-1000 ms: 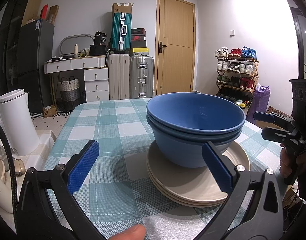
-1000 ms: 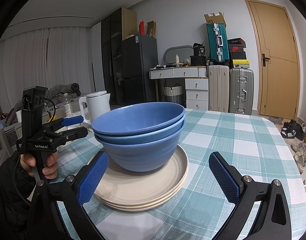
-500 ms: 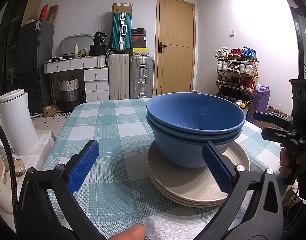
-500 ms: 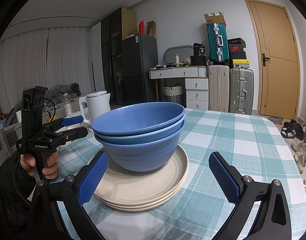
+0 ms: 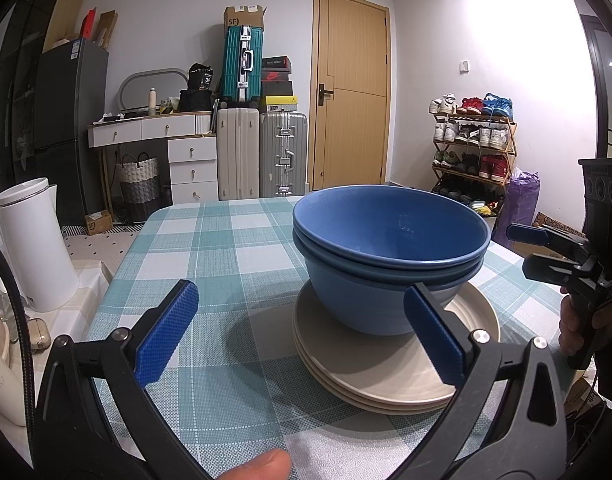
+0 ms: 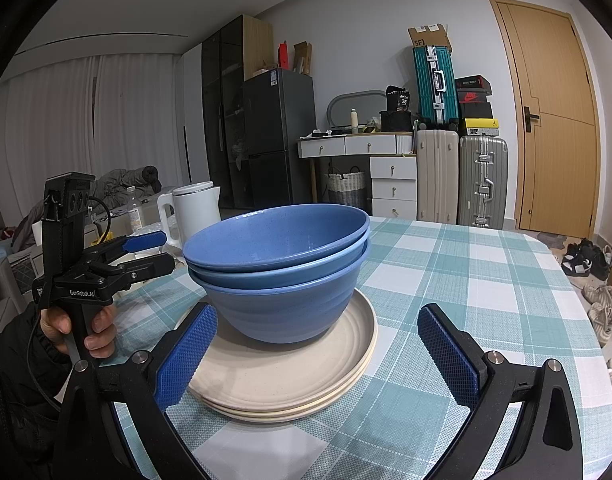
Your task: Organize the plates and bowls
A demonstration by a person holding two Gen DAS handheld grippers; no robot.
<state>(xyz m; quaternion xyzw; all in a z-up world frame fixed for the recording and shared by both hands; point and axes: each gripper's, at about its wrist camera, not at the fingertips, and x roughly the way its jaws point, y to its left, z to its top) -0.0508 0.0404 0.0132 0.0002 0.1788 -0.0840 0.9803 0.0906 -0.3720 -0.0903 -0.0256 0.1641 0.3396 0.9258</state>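
Note:
Three nested blue bowls sit on a stack of three cream plates on the checked tablecloth. My left gripper hovers open just in front of the stack, holding nothing; the right wrist view shows it at the left, held by a hand. My right gripper is open too, close to the plates from the other side, empty; it appears at the right edge of the left wrist view.
A white kettle stands on a side counter beside the table. Suitcases, a drawer unit, a fridge, a door and a shoe rack stand at the walls behind. A fingertip shows at the bottom of the left wrist view.

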